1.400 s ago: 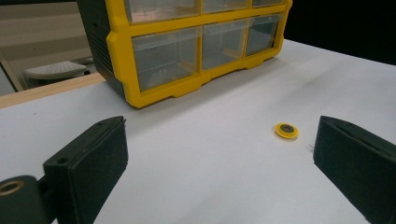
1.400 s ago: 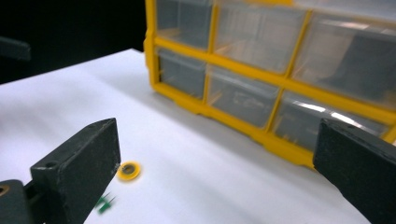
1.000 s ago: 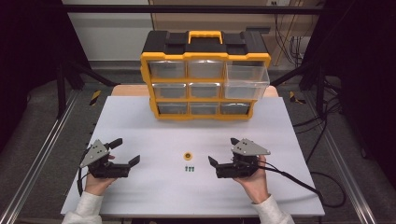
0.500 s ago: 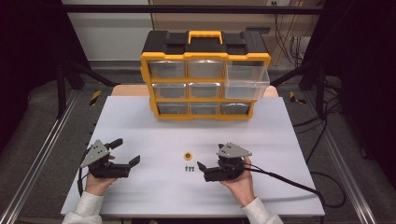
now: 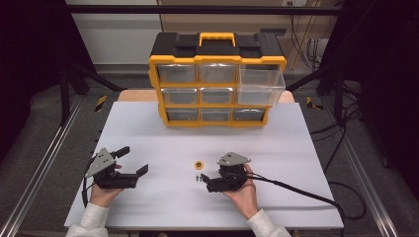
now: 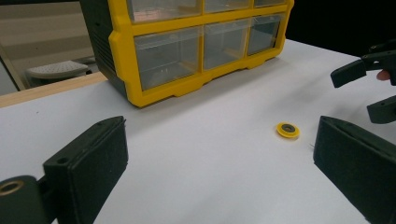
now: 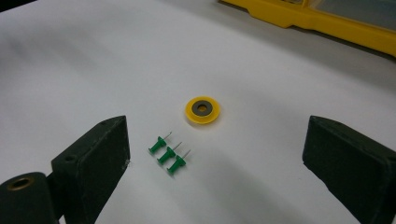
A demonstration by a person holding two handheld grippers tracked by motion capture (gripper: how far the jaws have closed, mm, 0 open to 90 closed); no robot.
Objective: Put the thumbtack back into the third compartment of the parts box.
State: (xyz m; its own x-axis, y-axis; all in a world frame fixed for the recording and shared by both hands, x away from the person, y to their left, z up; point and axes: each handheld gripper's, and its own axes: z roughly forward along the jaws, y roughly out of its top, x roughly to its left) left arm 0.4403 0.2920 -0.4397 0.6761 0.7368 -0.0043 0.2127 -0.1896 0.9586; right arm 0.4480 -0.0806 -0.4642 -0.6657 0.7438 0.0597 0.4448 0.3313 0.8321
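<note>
Green pins (image 7: 167,155), three of them, are lying side by side on the white desk (image 5: 148,128), just ahead of the right tongs (image 5: 201,177), with a yellow disc (image 7: 201,110) just beyond them. Judging by the reach, the pins are the thing being gone for. The right tongs are standing released, with jaws wide; they have just been closing a little, with nothing pressed between them, and the pins are sitting nearer the left-hand jaw in the right gripper view. The left tongs (image 5: 136,159) are also released, hanging near the desk's left part, well apart from the pins, holding nothing.

What could be going wrong from here, as I am judging it: the pins are small and lying flat, so thick pads may be pinching against the desk and missing them, or catching one while knocking the other two apart. Because they are lying off-centre, the nearer jaw may be pushing them sideways before the other arrives. A loose pinch on a round head could be letting a pin pivot and drop.

Each pin is showing a green plastic head and a thin bare metal point; all three points are angling the same way, towards the disc. Behind everything, a yellow-and-black drawer box (image 5: 217,79) is standing, its top right drawer pulled out.
</note>
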